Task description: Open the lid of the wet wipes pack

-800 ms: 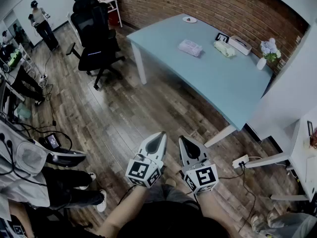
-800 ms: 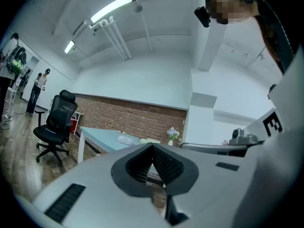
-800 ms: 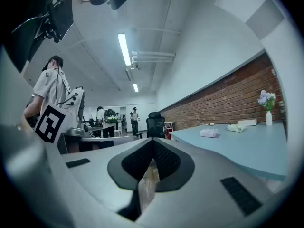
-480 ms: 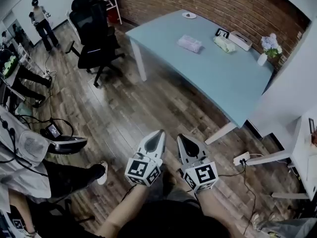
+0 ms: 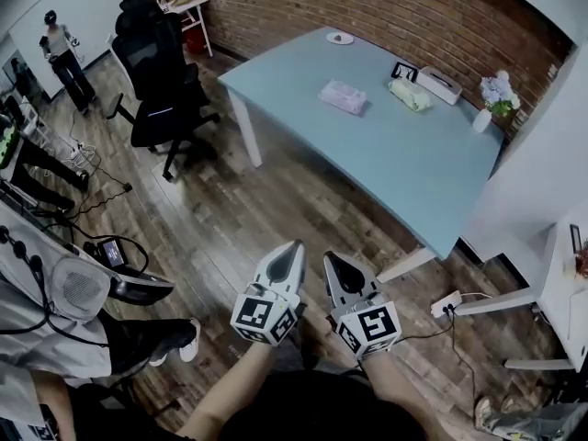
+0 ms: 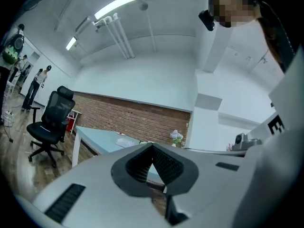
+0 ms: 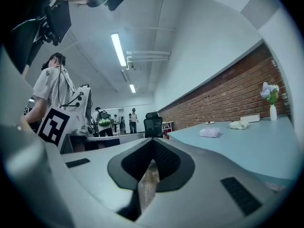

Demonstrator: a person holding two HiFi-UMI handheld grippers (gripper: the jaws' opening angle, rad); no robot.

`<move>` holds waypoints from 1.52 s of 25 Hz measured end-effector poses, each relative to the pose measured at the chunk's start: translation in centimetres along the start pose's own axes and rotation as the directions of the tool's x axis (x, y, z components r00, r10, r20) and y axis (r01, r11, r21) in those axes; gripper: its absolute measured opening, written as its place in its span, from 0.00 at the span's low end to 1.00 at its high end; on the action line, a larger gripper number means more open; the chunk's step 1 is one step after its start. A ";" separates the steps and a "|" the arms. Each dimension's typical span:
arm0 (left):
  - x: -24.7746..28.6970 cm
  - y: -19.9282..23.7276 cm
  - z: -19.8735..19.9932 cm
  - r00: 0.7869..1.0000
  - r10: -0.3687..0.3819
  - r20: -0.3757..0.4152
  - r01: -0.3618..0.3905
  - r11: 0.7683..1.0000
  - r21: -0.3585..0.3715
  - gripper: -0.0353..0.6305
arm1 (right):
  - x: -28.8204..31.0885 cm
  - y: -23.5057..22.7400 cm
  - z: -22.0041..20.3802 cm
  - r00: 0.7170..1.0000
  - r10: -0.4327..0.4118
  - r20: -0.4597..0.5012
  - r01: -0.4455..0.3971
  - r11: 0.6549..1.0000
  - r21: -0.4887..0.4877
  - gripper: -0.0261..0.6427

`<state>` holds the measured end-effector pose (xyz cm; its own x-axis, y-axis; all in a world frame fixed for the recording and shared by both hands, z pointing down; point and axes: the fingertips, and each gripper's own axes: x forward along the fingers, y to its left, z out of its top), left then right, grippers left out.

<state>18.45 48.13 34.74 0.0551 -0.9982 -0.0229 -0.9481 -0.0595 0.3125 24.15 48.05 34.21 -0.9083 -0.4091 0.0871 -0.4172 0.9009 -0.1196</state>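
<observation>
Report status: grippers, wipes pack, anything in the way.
Left gripper and right gripper shut, empty. Wipes pack on the table, far ahead, untouched. Office chair left of table, off the line.

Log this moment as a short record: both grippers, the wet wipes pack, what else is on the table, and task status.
left gripper: shut, empty, held level above the wood floor
right gripper: shut, empty, beside the left one
wet wipes pack: lying on the blue table, well away from both grippers; lid too small to make out
also on table: small plate, green bundle, white box, vase of flowers
task status: not begun; pack untouched
</observation>
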 end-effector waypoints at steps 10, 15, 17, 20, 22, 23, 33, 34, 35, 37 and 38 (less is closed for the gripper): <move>8.6 6.1 2.8 0.998 -0.065 -0.007 0.065 0.998 0.007 0.07 | 9.5 -4.4 1.7 0.999 -0.035 0.005 0.035 0.999 0.015 0.07; 11.4 9.2 3.3 0.994 -0.106 -0.025 0.106 0.994 0.001 0.07 | 13.6 -5.6 1.6 0.997 -0.071 0.003 0.070 0.997 0.031 0.07; 12.4 10.4 3.3 0.992 -0.119 -0.034 0.119 0.993 -0.001 0.07 | 15.0 -6.2 1.4 0.996 -0.088 0.000 0.088 0.995 0.036 0.07; 14.0 11.8 3.3 0.990 -0.138 -0.042 0.138 0.990 -0.005 0.07 | 16.8 -7.2 1.3 0.994 -0.111 -0.003 0.111 0.993 0.039 0.07; 14.8 12.5 3.4 0.987 -0.155 -0.046 0.155 0.988 -0.009 0.07 | 17.8 -7.7 1.2 0.992 -0.128 -0.003 0.128 0.991 0.038 0.07; 15.1 12.8 3.4 0.985 -0.165 -0.047 0.164 0.986 -0.011 0.07 | 18.2 -7.9 1.2 0.990 -0.138 -0.002 0.138 0.990 0.038 0.07; 17.4 14.4 2.7 0.977 -0.202 -0.067 0.200 0.979 -0.043 0.07 | 20.8 -9.6 1.1 0.985 -0.169 -0.018 0.170 0.985 0.042 0.07; 17.8 14.4 2.5 0.976 -0.206 -0.070 0.203 0.978 -0.047 0.07 | 20.9 -10.1 1.0 0.984 -0.175 -0.020 0.175 0.983 0.045 0.07; 18.3 14.3 2.4 0.975 -0.210 -0.071 0.207 0.977 -0.049 0.07 | 21.0 -10.6 0.9 0.983 -0.181 -0.022 0.182 0.982 0.048 0.07; 19.3 14.4 2.2 0.973 -0.220 -0.072 0.217 0.975 -0.047 0.07 | 21.4 -11.7 0.6 0.981 -0.192 -0.023 0.193 0.980 0.057 0.07; 19.9 14.5 2.2 0.972 -0.223 -0.072 0.220 0.974 -0.045 0.07 | 21.8 -12.2 0.6 0.981 -0.193 -0.023 0.194 0.979 0.060 0.07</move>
<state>5.15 27.40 36.72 0.2876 -0.9574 -0.0235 -0.8975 -0.2780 0.3423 9.44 28.04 36.99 -0.8097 -0.5719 0.1316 -0.5867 0.7939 -0.1599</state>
